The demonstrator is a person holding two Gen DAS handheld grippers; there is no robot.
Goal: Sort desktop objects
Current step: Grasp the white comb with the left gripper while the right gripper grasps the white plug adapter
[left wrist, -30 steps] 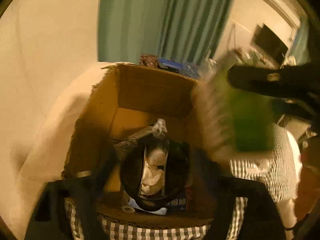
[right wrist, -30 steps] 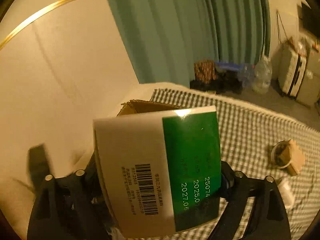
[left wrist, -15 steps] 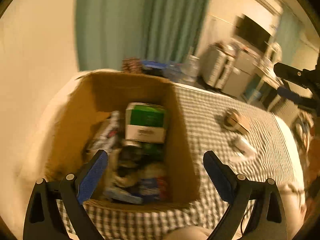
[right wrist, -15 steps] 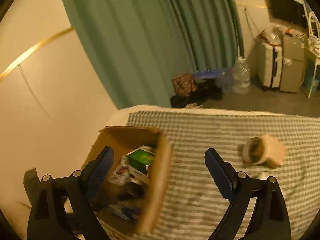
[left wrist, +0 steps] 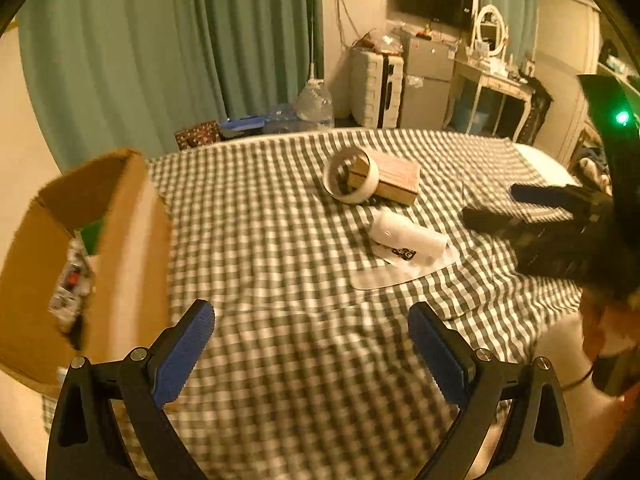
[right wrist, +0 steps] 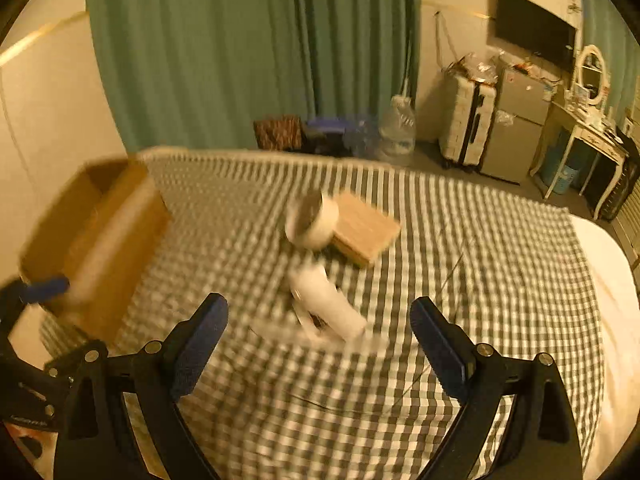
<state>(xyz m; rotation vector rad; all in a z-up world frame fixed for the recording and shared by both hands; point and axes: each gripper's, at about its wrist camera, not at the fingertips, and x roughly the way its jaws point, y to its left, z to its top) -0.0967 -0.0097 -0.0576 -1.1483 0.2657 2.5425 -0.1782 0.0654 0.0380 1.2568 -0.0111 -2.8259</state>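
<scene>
Both claws stood spread and empty — the right claw [right wrist: 318, 344] nearest the white tube [right wrist: 326, 304] on the checked bed [right wrist: 500, 280]. Its plastic backing (thin, flat) might snag; the tape roll [right wrist: 310, 220] might roll away from a careless nudge by the left claw [left wrist: 312, 346].

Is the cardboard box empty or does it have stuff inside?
Not empty. The left wrist view looks into the open top of the box and shows something green and other packaged items inside; what they are is too blurred to tell.

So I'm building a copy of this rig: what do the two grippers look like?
Both match: the left gripper and right gripper have black triangular cut-out arms with silver screws and blue ribbed finger pads. The right unit's black body shows a green light.
</scene>
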